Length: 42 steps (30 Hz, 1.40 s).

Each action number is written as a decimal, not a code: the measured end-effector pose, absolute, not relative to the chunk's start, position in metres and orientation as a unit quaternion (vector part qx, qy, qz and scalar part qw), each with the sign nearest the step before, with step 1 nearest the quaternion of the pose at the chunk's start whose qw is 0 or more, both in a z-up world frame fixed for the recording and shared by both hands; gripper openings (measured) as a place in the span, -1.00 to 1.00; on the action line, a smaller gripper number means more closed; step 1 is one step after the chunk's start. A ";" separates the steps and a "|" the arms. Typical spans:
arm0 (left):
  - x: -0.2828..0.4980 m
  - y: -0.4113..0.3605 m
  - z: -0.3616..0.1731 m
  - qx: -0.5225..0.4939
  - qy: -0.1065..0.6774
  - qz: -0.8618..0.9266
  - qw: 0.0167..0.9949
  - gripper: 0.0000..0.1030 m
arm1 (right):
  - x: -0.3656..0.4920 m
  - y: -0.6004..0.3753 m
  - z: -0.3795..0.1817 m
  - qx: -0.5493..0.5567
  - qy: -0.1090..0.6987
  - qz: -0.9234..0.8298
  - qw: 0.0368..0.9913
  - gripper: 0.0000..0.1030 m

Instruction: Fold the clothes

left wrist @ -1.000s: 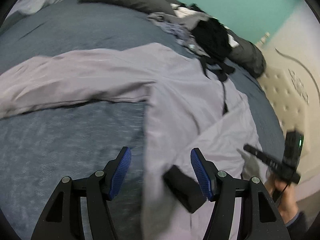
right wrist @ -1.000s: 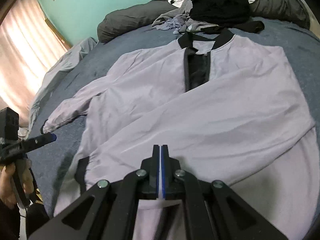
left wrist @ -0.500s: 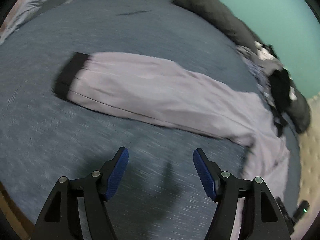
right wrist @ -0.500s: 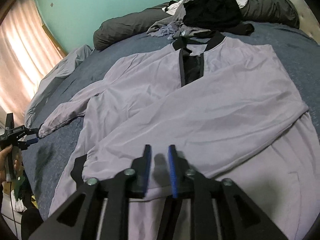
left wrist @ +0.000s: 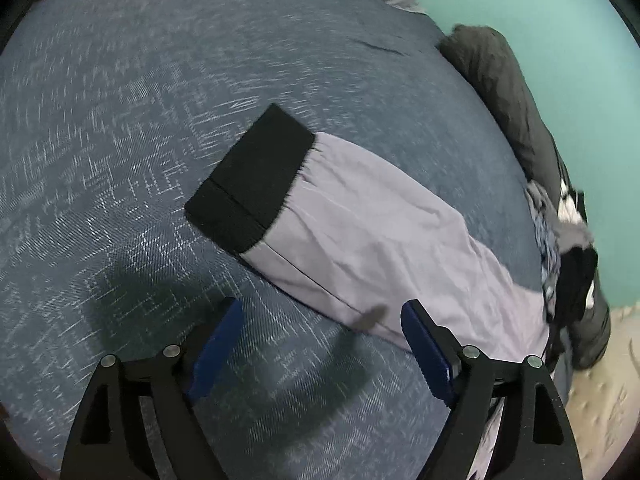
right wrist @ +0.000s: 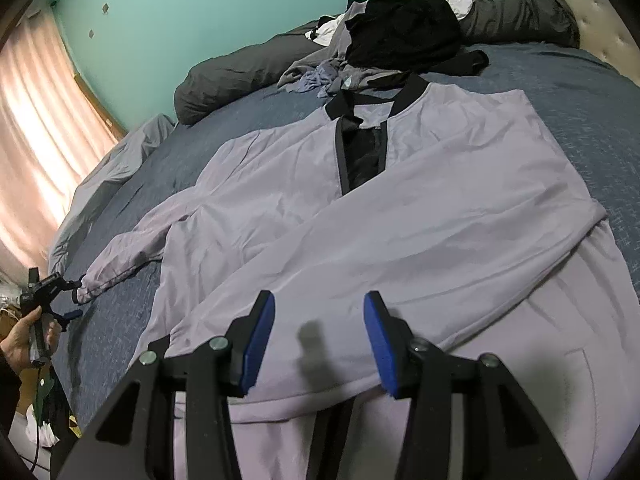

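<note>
Both jaws have just been opening, nothing between them. The left gripper (left wrist: 322,354) should pinch the black cuff (left wrist: 250,176) squarely; the right gripper (right wrist: 320,344) hovers over the lilac jacket (right wrist: 420,216).

Each gripper is matte black plastic: the left gripper (left wrist: 320,344) and the right gripper (right wrist: 318,340) both end in two angular black fingers (left wrist: 472,392) with triangular cut-outs. Round silver screws (left wrist: 172,350) sit on top of the fingers. The inner faces carry ribbed blue pads (right wrist: 258,344). At the far left of the right gripper's view, a hand (right wrist: 24,340) emerges from a dark sleeve (right wrist: 8,396), beside a thin black cable (right wrist: 40,412).
</note>
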<state>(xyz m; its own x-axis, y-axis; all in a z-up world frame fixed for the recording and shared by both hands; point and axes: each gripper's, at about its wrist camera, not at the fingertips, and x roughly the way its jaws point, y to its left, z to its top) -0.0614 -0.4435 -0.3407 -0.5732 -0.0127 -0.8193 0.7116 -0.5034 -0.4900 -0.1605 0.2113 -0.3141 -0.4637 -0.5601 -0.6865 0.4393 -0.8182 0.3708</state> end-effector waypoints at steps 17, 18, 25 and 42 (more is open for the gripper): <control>-0.095 -0.467 -0.342 0.367 0.430 -0.796 0.216 -0.12 | -0.159 0.207 -0.314 0.413 -0.064 -0.859 0.295 -0.09; -0.096 -0.467 -0.340 0.366 0.426 -0.800 0.211 -0.25 | -0.159 0.208 -0.314 0.412 -0.065 -0.860 0.294 -0.09; -0.106 -0.461 -0.311 0.355 0.393 -0.829 0.177 -0.59 | -0.160 0.208 -0.314 0.412 -0.069 -0.860 0.294 -0.09; -0.186 -0.290 -0.139 0.316 0.293 -0.902 0.000 -0.64 | -0.157 0.262 -0.300 0.400 -0.105 -0.872 0.261 -0.09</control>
<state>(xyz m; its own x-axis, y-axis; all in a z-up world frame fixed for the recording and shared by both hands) -0.1856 -0.2898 -0.1391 -0.8000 0.1858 -0.5705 0.1851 -0.8280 -0.5293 -0.1571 0.2616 -0.3003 -0.5440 -0.5395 -0.6427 0.3710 -0.8416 0.3924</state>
